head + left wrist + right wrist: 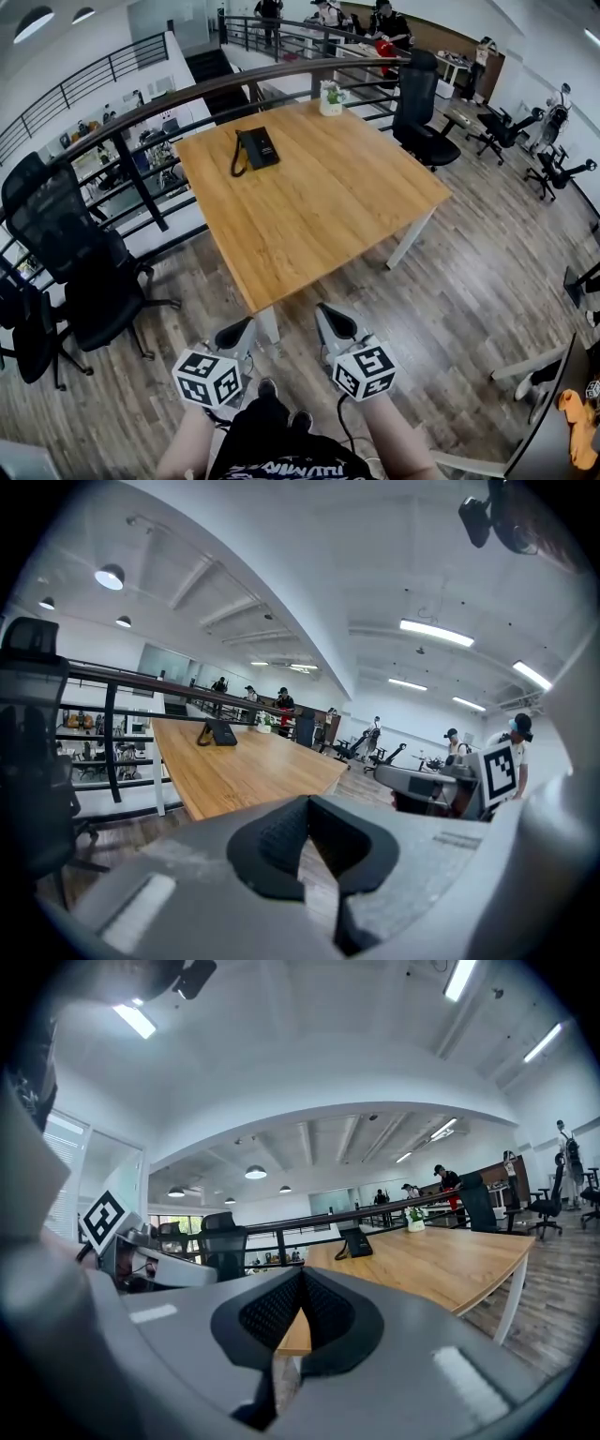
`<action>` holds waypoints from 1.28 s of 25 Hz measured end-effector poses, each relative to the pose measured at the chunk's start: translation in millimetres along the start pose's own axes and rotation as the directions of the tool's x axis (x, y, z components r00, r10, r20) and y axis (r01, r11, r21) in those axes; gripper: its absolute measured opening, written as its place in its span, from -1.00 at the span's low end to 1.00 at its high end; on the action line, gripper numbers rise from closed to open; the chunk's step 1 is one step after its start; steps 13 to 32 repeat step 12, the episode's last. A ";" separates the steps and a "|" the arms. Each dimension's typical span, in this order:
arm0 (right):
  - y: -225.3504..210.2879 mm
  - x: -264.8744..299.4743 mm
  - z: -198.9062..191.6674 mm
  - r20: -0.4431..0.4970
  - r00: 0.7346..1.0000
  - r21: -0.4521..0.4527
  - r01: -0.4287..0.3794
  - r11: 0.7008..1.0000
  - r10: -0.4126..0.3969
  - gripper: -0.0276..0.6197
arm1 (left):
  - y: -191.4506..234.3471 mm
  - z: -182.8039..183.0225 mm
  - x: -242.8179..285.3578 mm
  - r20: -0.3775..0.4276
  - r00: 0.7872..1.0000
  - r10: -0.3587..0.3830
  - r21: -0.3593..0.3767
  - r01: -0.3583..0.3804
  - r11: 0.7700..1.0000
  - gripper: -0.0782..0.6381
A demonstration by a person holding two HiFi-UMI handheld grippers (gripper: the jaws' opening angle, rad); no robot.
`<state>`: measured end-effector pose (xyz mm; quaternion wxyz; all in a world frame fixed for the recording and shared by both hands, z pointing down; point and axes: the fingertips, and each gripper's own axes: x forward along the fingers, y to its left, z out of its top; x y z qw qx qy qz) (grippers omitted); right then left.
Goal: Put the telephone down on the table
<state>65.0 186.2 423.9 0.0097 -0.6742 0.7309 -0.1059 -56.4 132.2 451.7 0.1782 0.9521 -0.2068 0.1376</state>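
Observation:
The black telephone [255,148] with its coiled cord lies on the far left part of the wooden table [319,206]. It shows small in the left gripper view [217,733] and in the right gripper view [356,1243]. Both grippers hang over the wood floor, short of the table's near corner. My left gripper [244,328] [307,801] is shut and holds nothing. My right gripper [328,317] [301,1271] is shut too, also empty. They point side by side toward the table [244,771] [450,1260].
A small potted plant [331,97] stands at the table's far edge. A black railing [141,178] runs along the table's left and far sides. Black office chairs stand at the left [84,272] and behind the table [417,103]. People stand far back.

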 end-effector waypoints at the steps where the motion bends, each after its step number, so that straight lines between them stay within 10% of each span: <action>1: 3.3 -2.4 -0.3 -0.001 1.000 -0.002 0.001 1.000 -0.001 -0.92 | -0.8 -0.9 -2.7 0.000 1.000 -0.001 -0.001 0.001 1.000 -0.78; 32: 21.8 5.0 -0.2 -0.015 0.999 0.013 0.041 0.999 -0.041 -0.92 | 21.4 -2.3 -23.8 0.003 1.000 -0.003 0.019 0.003 1.000 -0.78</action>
